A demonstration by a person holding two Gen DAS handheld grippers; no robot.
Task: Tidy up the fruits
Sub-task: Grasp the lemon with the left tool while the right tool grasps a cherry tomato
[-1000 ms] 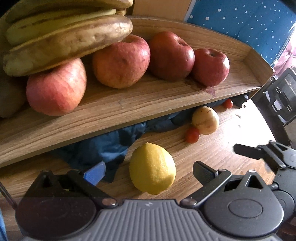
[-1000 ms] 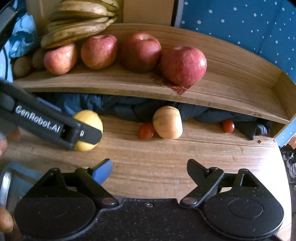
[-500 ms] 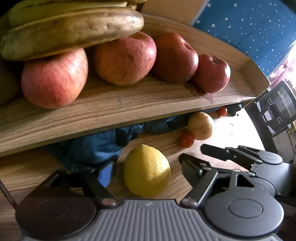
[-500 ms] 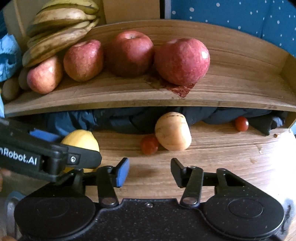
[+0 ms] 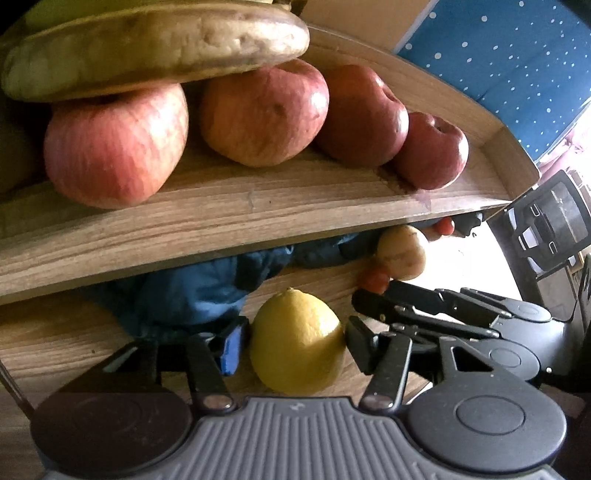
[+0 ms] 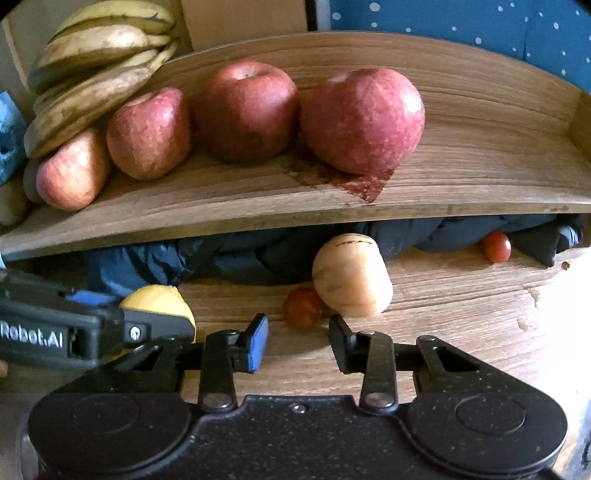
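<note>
The left claw (image 5: 295, 343) was seen at the near edge of the left wrist view, and its jaws had just been closing in. A yellow lemon (image 5: 297, 341) was set between its two fingers on the wooden table (image 5: 62, 339). The black finger was right at the lemon's side, and the blue one (image 5: 231, 345) was just beside it, but a firm squeeze could not be told for sure.

The right claw (image 6: 297, 341) was found just beside the left one. Its jaws had just been closing too, and they were left narrow, with only bare table seen between them. Just past its tips a small red tomato (image 6: 301, 306) was seen, touching a pale round fruit (image 6: 351, 275).

Behind these, dark blue cloth (image 6: 240, 254) was stuffed under a wooden shelf (image 6: 258, 210). A second little tomato (image 6: 496, 246) was spotted far to the right by the cloth.

On the shelf four red apples were lined up in a row: (image 6: 72, 171), (image 6: 149, 133), (image 6: 245, 110) and (image 6: 362, 120). A bunch of bananas (image 6: 96, 70) was piled on the left end, resting on the apples there. A blue cloth with white dots (image 6: 480, 22) was seen farthest back
</note>
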